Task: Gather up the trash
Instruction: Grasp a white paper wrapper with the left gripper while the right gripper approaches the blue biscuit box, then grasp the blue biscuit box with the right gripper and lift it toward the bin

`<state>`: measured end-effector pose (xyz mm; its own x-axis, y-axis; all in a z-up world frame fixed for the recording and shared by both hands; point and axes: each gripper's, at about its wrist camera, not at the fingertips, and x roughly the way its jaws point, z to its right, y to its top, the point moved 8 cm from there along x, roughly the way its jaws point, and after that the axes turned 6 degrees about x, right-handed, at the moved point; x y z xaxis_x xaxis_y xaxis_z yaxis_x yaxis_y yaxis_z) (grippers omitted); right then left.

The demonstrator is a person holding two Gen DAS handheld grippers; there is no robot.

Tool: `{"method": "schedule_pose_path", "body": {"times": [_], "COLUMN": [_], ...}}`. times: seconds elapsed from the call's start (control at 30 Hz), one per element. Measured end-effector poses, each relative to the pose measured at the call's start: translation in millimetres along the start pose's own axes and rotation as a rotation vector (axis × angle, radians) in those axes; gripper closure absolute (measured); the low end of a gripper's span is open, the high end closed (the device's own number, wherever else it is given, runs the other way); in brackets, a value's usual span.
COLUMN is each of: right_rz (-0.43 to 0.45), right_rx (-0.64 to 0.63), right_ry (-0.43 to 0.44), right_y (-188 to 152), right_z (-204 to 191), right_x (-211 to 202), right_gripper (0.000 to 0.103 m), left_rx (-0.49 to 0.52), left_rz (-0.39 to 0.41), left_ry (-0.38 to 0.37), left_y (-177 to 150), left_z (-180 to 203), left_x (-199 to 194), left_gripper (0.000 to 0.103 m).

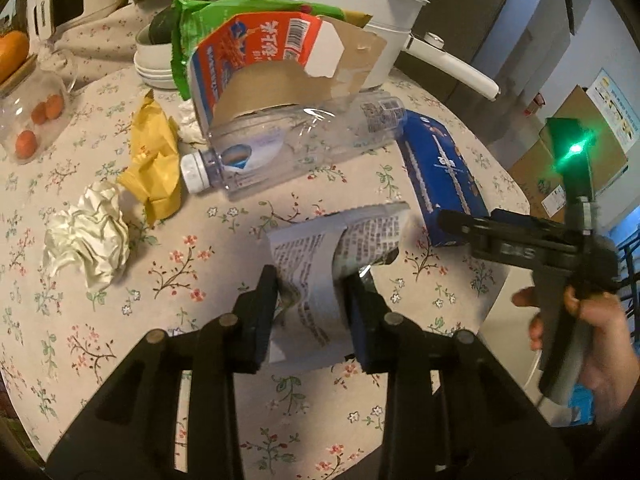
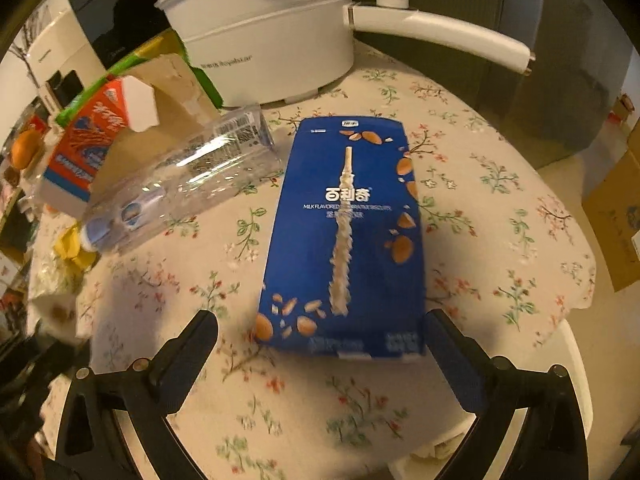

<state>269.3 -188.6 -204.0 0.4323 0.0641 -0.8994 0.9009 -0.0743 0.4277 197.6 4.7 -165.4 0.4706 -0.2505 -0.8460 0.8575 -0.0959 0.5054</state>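
Note:
My left gripper is shut on a printed paper leaflet, which curls up between the pads just above the floral tablecloth. My right gripper stands open, its fingers on either side of the near end of a blue biscuit box that lies flat on the table; no pad touches the box. The left wrist view shows that same box under the right gripper, held by a hand. An empty clear bottle lies on its side beyond the leaflet.
A torn orange carton, a green bag, a yellow wrapper and crumpled white paper lie to the left. A white pot with a long handle stands at the back. The table edge runs close on the right.

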Motion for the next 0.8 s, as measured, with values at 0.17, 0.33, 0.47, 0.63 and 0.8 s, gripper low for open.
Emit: {"method": "schedule_pose_path", "body": {"times": [0.17,0.33,0.47,0.63,0.8], "right_rz": [-0.019,-0.039,-0.043,-0.058,-0.024], "right_rx": [0.035,0.073,0.117,0.133,0.103], "right_ry": [-0.062,-0.066,-0.019,0.014,0.021], "right_y": [1.7,-0.7,-1.9,-3.5,0.6], "right_z": [8.6,20.2,24.9,28.8,32.6], "right_x": [19.5,29.5,25.2,11.8,-13.1], "right_gripper": [0.000,0.000,0.006,0.007,0.008], "left_rx": [-0.049,-0.067,-0.078,-0.098,-0.106], "left_rz": [-0.005,-0.001,0.006,0.012,0.027], "left_ry": [-0.009,-0.017,-0.024,-0.032,-0.044], "left_y": [-2.9,-3.5,-3.2,-4.6,-4.0], "left_z": [-6.4,-10.3,-11.5,-11.8,-7.9], "left_x": [-2.9,-6.3,-9.5,-15.2,-22.7], "left_gripper": [0.068,0.068,0.068,0.068,0.068]}}
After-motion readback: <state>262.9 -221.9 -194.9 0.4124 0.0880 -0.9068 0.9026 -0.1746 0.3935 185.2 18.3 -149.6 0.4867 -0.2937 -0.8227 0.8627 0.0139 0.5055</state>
